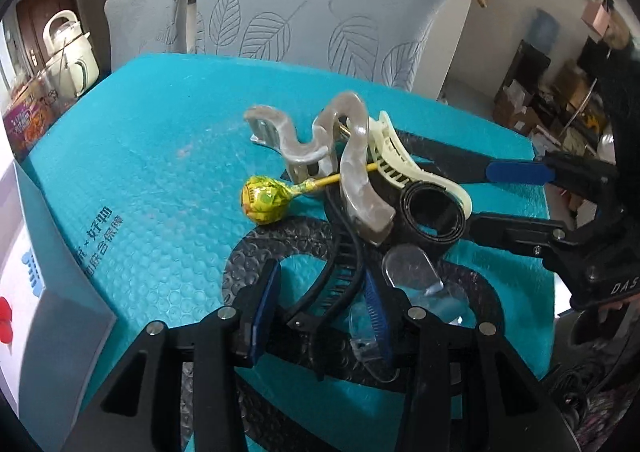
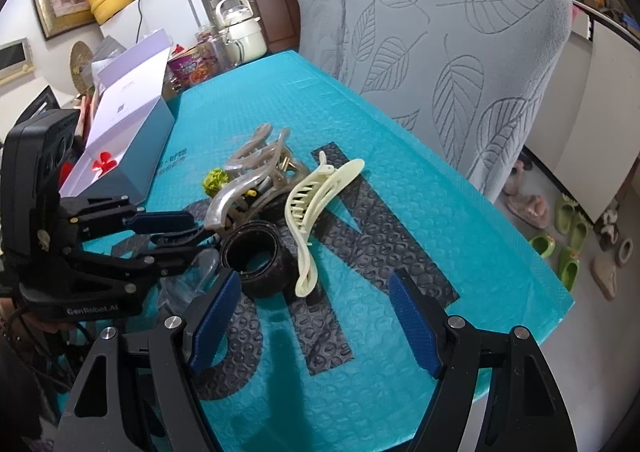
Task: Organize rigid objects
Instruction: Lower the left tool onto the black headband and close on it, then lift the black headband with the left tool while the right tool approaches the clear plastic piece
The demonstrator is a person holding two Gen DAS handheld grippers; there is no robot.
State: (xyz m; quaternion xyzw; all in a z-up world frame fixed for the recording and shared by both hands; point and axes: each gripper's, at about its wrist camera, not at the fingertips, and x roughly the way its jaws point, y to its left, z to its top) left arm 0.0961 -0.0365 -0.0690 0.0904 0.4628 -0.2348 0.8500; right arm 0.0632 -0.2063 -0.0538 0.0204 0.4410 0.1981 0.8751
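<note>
Four hair claws [image 1: 352,172], one lollipop [image 1: 262,202]

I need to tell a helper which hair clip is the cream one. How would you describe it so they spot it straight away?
On the teal bubble-wrap mat before the grey leaf-patterned chair, find the small pile of clips. The cream hair clip lies on the side of it away from the white box, leaning over the black ring. It alone is pale yellow-white, long and curved, with comb-like teeth.

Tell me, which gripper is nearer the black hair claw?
Left. The left gripper has its fingers around the black hair claw at the pile's near edge. The right gripper hovers open beyond the black ring, clear of the claw.
</note>
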